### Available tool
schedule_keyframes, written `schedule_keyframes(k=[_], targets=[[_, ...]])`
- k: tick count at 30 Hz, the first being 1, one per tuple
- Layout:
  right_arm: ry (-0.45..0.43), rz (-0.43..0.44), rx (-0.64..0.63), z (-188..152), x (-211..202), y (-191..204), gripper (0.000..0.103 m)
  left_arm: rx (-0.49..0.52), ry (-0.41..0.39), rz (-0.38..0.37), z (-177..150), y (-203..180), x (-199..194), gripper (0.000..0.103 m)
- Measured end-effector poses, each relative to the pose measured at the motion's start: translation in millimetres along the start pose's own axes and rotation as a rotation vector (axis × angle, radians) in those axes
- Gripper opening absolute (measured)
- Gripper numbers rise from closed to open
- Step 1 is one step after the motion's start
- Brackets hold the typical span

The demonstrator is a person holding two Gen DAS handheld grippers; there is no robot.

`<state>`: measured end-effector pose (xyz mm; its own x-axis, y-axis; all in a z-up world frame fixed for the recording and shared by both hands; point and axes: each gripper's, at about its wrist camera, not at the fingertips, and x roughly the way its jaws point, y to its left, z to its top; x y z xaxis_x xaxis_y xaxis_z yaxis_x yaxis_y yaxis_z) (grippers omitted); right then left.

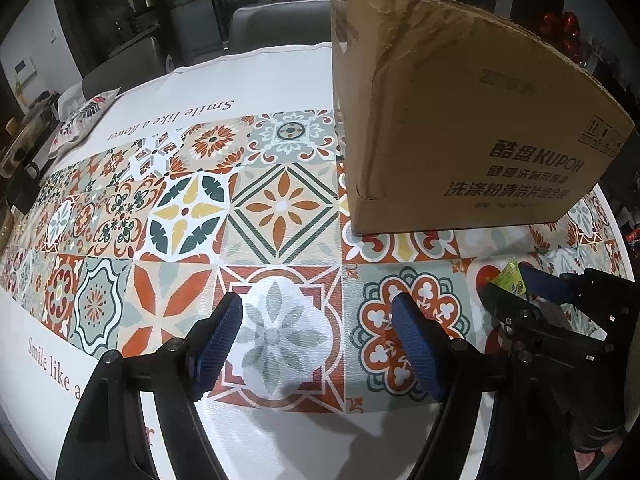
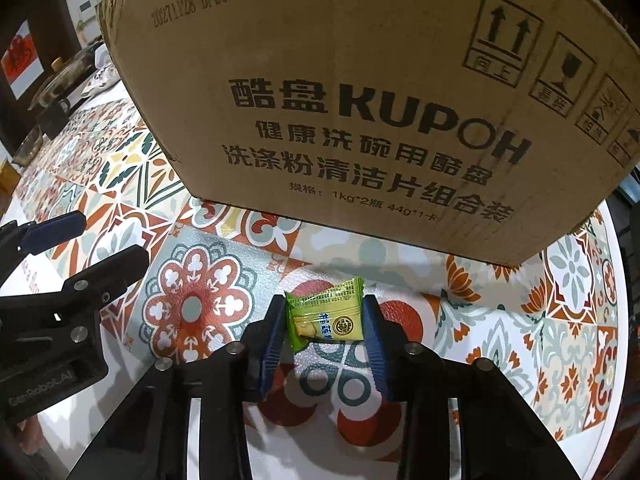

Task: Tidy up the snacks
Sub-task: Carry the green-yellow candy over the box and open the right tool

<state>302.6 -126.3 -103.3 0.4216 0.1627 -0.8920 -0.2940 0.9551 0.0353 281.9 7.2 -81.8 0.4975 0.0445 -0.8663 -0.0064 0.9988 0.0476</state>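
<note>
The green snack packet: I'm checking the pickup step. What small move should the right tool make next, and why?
Probably lift it straight up. The right tool has its pads against both sides of the green snack packet, which lies on the tablecloth just before the cardboard box. Raising it first should clear the box's tall wall. The left tool is open and empty.

Cardboard box [image 2: 360,100] upright on table [image 1: 280,80], toward far right. Snack packet [image 2: 326,314] flat on table just before box's near face, apart from it. Right claw [image 2: 325,320] over packet, one pad at each side edge, touching. Left claw [image 1: 318,328] left of right claw, above bare table, nothing between pads. Small pouch [image 1: 82,120] at far left table edge, well apart from box. Chair [image 1: 276,24] behind table's far edge.
</note>
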Motion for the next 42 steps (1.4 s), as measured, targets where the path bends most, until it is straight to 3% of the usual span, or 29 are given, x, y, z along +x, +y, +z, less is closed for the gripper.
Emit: schedule_keyframes(k=[11,21,34,42], targets=[[-0.031,0.032,0.059,-16,-22,-12,0.034,0.029,-0.032,-0.002,-3,-7,-15,0.076],[-0.134,0.041,0.121,-18,-68,-20,0.034,0.046,-0.106,0.01,4,-10,-49,0.077],[-0.246,0.033,0.144,6,-117,-24,0.034,0.083,-0.207,0.036,28,-12,-94,0.079],[-0.301,0.022,0.135,22,-137,-22,0.034,0.095,-0.266,0.036,48,-11,-118,0.085]])
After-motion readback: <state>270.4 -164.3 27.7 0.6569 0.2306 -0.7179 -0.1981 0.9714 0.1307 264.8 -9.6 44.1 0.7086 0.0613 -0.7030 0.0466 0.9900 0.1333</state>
